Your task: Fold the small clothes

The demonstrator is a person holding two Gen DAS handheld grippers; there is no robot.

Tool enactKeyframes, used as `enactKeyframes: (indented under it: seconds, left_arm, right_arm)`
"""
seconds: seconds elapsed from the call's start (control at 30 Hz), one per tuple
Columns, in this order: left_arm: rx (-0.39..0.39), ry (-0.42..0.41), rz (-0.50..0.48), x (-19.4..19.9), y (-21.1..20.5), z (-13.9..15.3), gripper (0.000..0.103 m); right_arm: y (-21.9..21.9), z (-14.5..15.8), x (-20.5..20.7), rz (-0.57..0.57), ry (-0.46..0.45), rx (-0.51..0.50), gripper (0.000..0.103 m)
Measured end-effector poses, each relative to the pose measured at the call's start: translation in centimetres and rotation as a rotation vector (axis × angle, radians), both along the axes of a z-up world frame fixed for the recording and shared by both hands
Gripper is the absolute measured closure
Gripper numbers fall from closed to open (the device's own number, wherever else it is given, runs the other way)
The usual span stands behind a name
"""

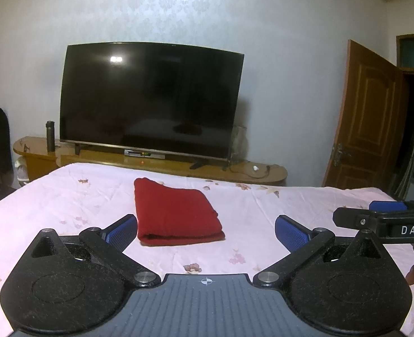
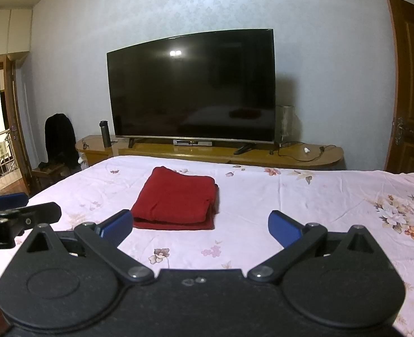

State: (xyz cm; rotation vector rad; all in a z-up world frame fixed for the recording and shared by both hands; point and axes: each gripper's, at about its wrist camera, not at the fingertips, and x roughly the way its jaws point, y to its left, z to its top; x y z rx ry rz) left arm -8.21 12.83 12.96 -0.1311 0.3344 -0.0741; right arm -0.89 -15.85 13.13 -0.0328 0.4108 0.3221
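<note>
- Right tool (image 1: 386, 219): in the left wrist view it enters at the right edge. Its black side bar carries the white capital letters "DAS". The bar runs out of view after the "S", so any further letters cannot be read.
- Left tool (image 2: 16, 213): in the right wrist view it enters at the left edge. Its black side bar carries faint white characters near the picture edge. They are cut off and too blurred to read.
- Left tool (image 1: 206, 231) body, left wrist view: a small white crosshair-in-circle mark stands at the centre of the grey ribbed plate. It has no lettering.
</note>
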Motion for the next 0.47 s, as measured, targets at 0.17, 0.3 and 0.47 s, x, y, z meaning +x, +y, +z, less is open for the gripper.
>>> enactKeyframes:
  seconds: [0.17,0.3,0.47]
  left_arm:
    - [0.015,-0.007,0.021,-0.01,0.07,0.15,0.0]
    - [0.033,-0.017,0.03,-0.06,0.19,0.28,0.0]
    - [0.038,-0.026,0.044,-0.27,0.38,0.47,0.0]
  right_arm:
    - [0.07,0.0,0.03,0.003,0.001,-0.002,0.0]
    - [0.39,0.06,0.08,0.01,0.003,-0.001,0.0]
    - [0.65,0.16,0.09,0.016,0.0,-0.002,0.0]
